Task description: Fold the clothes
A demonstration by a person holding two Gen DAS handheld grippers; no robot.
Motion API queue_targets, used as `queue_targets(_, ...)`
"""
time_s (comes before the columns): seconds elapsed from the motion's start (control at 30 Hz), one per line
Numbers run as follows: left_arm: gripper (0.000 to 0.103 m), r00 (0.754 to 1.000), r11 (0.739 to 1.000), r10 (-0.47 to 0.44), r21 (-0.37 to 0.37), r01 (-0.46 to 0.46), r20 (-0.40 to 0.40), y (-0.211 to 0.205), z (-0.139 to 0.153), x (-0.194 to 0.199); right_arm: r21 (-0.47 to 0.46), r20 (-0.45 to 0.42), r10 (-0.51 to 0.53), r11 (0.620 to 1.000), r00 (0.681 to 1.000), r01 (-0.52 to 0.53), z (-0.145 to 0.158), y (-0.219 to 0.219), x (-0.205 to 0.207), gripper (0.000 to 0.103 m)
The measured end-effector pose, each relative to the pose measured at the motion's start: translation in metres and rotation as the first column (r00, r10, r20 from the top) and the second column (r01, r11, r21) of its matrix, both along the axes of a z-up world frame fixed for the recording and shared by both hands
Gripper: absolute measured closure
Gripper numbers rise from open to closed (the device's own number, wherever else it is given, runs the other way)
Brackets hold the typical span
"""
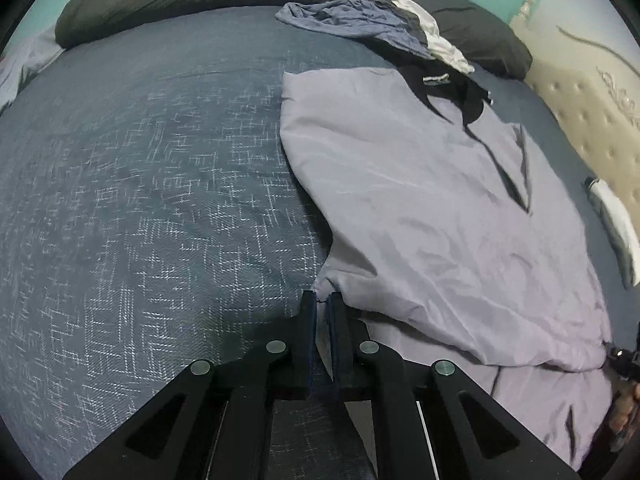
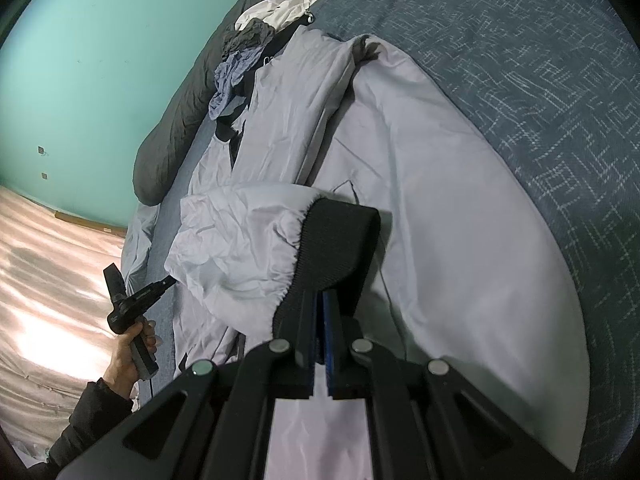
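right gripper (image 2: 320, 300) jaws pinching black ribbed cuff (image 2: 340, 240) of lavender jacket (image 2: 420, 208), sleeve lifted over body; left gripper (image 1: 323, 300) jaws pressed on jacket's hem edge; jacket spread on bed (image 1: 140, 160); fold barely begun, unfolded pile (image 1: 360, 20) remaining

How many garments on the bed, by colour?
Lavender jacket: 1
Blue-grey garment: 1
White garment: 1
Black garment: 1
Total: 4, though the pile is tangled and may hide more.
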State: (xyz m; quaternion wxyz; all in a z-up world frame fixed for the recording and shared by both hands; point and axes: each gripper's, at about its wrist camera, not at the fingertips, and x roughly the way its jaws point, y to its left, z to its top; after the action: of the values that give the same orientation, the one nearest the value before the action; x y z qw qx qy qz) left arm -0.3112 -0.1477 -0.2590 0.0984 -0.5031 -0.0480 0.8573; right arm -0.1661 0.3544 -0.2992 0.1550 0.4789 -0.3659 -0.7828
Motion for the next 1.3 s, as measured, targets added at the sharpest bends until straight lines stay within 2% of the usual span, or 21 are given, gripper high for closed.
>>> queue_targets(0.2,0.097,0.999,0.998,-0.031,-0.053,0.029,-0.034,0.011,0.007,0.006,-0.006,0.0,0.0,1.0,1.0,0.0,0.0,0.001,0.0,0.1)
queue_targets(0.33,0.093,0.997,0.994,-0.058,-0.094,0.054,-0.049,0.015,0.011,0.011,-0.007,0.001,0.0,1.0,1.0,0.0,0.0,0.0,0.0,0.1)
queue_targets(0.4,0.09,0.996,0.99,-0.069,-0.129,0.061,-0.053,0.016,0.011,0.011,-0.009,0.001,-0.001,1.0,1.0,0.001,0.0,0.0,0.0,0.1)
queue_targets(0.53,0.076,0.995,0.981,-0.077,-0.182,0.064,-0.065,0.017,0.012,0.006,-0.017,0.003,-0.005,1.0,1.0,0.005,-0.001,0.001,0.001,0.1)
queue_targets(0.67,0.072,0.996,0.986,-0.066,-0.155,0.056,-0.06,0.013,0.012,-0.001,-0.017,0.005,-0.005,1.0,1.0,0.005,-0.001,0.002,0.002,0.1)
queue_targets(0.9,0.072,0.988,0.978,-0.137,-0.169,0.123,-0.076,0.029,0.013,0.003,-0.018,0.005,-0.005,1.0,1.0,0.005,-0.001,0.003,0.001,0.1)
queue_targets(0.93,0.077,0.987,0.977,-0.137,-0.177,0.121,-0.079,0.03,0.013,0.004,-0.018,0.005,-0.004,1.0,1.0,0.004,-0.001,0.003,0.001,0.1)
queue_targets(0.97,0.093,0.989,0.978,-0.124,-0.176,0.108,-0.082,0.029,0.013,0.004,-0.019,0.005,-0.004,1.0,1.0,0.004,-0.001,0.003,0.002,0.1)
queue_targets(1.0,0.097,0.992,0.984,-0.101,-0.157,0.088,-0.077,0.024,0.013,0.003,-0.019,0.005,-0.004,1.0,1.0,0.004,-0.001,0.003,0.002,0.1)
queue_targets(1.13,0.099,0.996,0.995,-0.048,-0.094,0.04,-0.08,0.012,0.019,0.004,-0.023,0.003,-0.006,1.0,1.0,0.006,-0.001,0.003,0.001,0.1)
queue_targets(1.3,0.1,0.999,0.998,-0.017,-0.067,0.014,-0.044,0.005,0.011,0.006,-0.025,0.0,-0.002,1.0,1.0,0.002,-0.001,0.003,0.0,0.1)
